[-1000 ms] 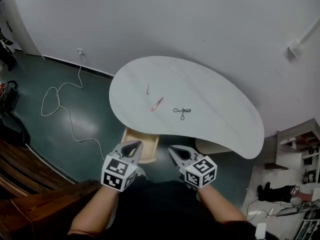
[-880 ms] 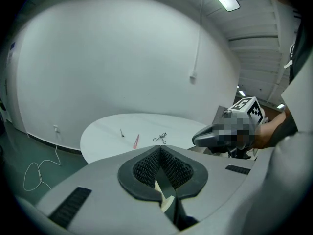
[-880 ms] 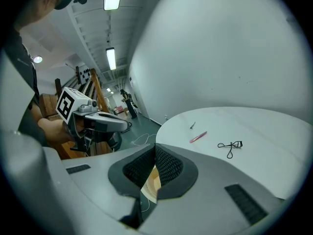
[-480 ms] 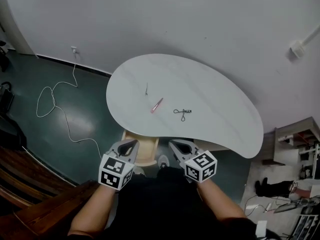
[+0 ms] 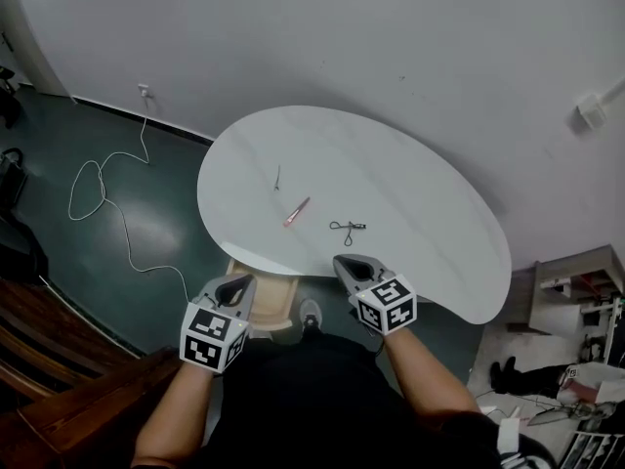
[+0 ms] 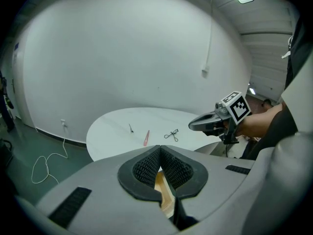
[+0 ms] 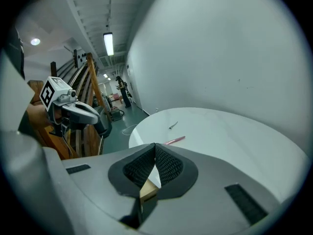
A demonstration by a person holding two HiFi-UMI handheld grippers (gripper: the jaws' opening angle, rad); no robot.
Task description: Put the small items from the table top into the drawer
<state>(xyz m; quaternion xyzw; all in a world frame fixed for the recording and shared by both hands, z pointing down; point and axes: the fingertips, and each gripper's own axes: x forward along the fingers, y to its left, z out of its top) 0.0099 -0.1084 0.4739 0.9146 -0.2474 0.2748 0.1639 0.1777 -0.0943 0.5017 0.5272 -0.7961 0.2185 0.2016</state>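
On the white kidney-shaped table [image 5: 420,193] lie three small items: a thin dark pin-like piece [image 5: 277,177], a pink stick [image 5: 296,212] and a black looped wire tool [image 5: 347,228]. The wooden drawer [image 5: 264,296] stands pulled out under the table's near edge. My left gripper [image 5: 237,287] hovers shut just above the drawer, with nothing held. My right gripper [image 5: 354,266] is shut and empty at the table's near edge, just short of the black tool. The left gripper view shows the pin [image 6: 130,128], the pink stick [image 6: 146,137], the black tool [image 6: 171,135] and the right gripper [image 6: 203,123].
A white cable [image 5: 98,184] loops over the green floor at the left. Dark wooden steps [image 5: 59,379] lie at the lower left. Shelving with clutter [image 5: 586,291] stands at the right. A white wall [image 5: 342,37] rises behind the table. A shoe [image 5: 309,313] shows beside the drawer.
The table has drawn nearer in the head view. The right gripper has moved forward to the table's near edge; the left has drifted slightly left. Both stay shut.
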